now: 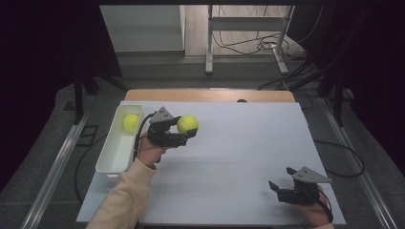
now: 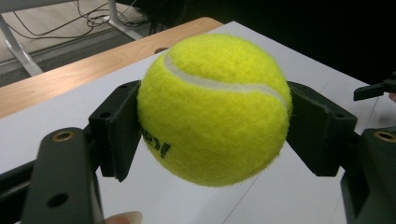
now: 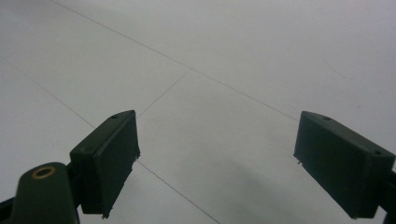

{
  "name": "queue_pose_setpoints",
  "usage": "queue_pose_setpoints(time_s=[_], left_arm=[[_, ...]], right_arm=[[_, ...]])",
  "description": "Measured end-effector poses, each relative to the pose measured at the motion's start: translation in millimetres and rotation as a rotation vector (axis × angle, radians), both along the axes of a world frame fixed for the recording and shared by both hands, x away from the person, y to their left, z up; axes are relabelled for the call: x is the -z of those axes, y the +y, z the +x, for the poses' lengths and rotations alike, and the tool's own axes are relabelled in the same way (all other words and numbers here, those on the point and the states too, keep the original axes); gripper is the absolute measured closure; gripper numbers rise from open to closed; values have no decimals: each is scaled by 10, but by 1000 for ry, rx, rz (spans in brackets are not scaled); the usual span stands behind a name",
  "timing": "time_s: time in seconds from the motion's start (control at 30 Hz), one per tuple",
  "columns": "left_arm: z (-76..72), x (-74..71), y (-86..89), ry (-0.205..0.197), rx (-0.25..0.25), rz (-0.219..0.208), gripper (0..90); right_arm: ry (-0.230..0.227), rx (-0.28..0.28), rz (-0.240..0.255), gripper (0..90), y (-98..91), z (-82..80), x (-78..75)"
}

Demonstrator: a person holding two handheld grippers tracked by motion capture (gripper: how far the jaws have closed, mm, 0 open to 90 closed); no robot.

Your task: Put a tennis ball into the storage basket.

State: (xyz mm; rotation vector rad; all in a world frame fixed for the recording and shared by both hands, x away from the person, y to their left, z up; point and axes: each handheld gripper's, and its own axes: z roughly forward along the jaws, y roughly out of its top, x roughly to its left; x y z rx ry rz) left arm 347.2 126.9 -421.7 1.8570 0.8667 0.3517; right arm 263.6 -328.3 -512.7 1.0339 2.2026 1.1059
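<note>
Left fingers (image 2: 212,135) clamped on tennis ball (image 2: 212,109)

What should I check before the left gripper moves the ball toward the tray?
1. Left gripper closed on the ball: ok, a pad presses each side.
2. Ball lifted off the table: ok, its shadow lies below it in the left gripper view.
3. Room in the tray: ok, the second ball sits at its far end and the near part is free.
4. Path to the tray: ok, nothing stands between.
5. Right gripper out of the way: ok, open, holding nothing, at the table's near right.
6. Grip firm enough: cannot tell.
</note>
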Motion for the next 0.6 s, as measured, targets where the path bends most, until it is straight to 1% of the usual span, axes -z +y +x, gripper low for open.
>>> queue_pose_setpoints(time_s=[0.37, 0.6], left_arm=[[-33, -1, 138, 1, -30, -3, 256], [-89, -25, 269, -5, -62, -17, 256]], right_arm=[[-2, -1, 2, 144, 0, 0, -1], [-3, 0, 3, 144, -1, -2, -1]])
